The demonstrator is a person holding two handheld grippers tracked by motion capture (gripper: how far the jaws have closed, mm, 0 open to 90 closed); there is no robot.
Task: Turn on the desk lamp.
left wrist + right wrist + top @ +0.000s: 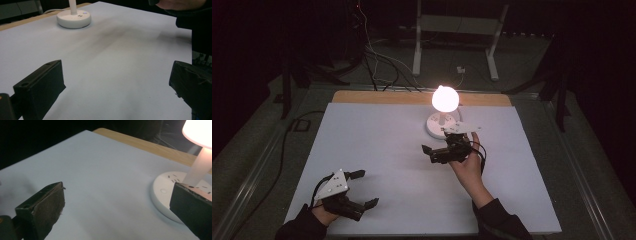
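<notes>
- A small white table lamp (443, 112) stands lit near the far edge of a white-covered table (377, 150), with its round base (165, 192) flat on the surface and its glowing shade (445, 98) on a short stem.
- The right gripper (439, 150) hovers just in front of the lamp base, jaws spread wide and holding nothing. In the right gripper view, one jaw sits very close to the base rim; whether it touches is unclear.
- The left gripper (362, 189) rests near the front left corner of the table, also spread open and empty, well apart from the lamp.
- Risk: the lamp looks light and top-heavy. A sideways nudge from the right jaw against the base or stem could likely slide it or tip it over.
- Risk: a small button (163, 191) shows on top of the base. A wide jaw pressing at an angle could miss it, or press the sockets nearby.
- Risk: the white cord (460, 75) trails off the back edge, so dragging the lamp could snag it.
- Risk: glare from the shade may hide the jaw's exact position.
</notes>
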